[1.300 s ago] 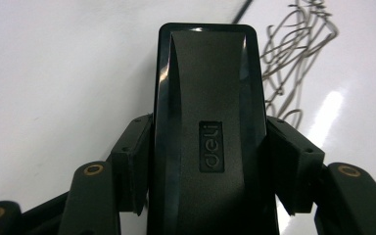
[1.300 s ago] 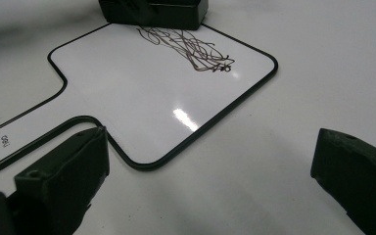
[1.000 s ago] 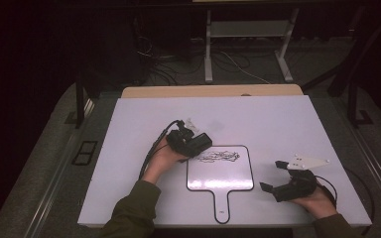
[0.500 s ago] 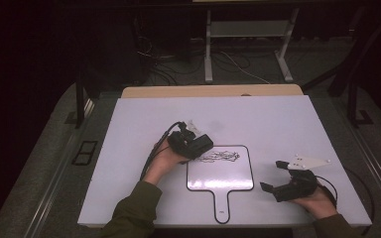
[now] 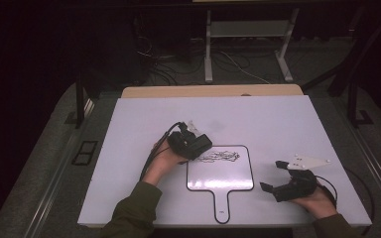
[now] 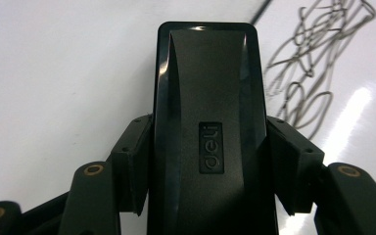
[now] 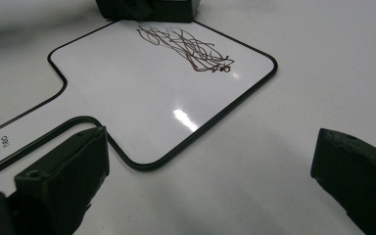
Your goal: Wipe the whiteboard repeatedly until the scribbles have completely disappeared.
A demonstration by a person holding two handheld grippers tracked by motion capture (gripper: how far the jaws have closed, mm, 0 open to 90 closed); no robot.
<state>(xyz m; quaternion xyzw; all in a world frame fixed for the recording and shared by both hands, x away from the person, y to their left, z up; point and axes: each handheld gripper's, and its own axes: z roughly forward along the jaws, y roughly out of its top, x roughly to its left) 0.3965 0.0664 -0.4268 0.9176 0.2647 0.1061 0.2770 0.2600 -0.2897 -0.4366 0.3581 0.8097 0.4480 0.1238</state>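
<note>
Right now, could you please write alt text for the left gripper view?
The left gripper clamps a black eraser between its two jaws, held over the white board. Dark scribbles lie just to the eraser's right.

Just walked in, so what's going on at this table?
A person is working at a small whiteboard with scribbles on it. The left hand-held gripper is shut on a black eraser at the board's edge, beside the scribbles. The right hand-held gripper rests open on the table, off to the board's side.
</note>
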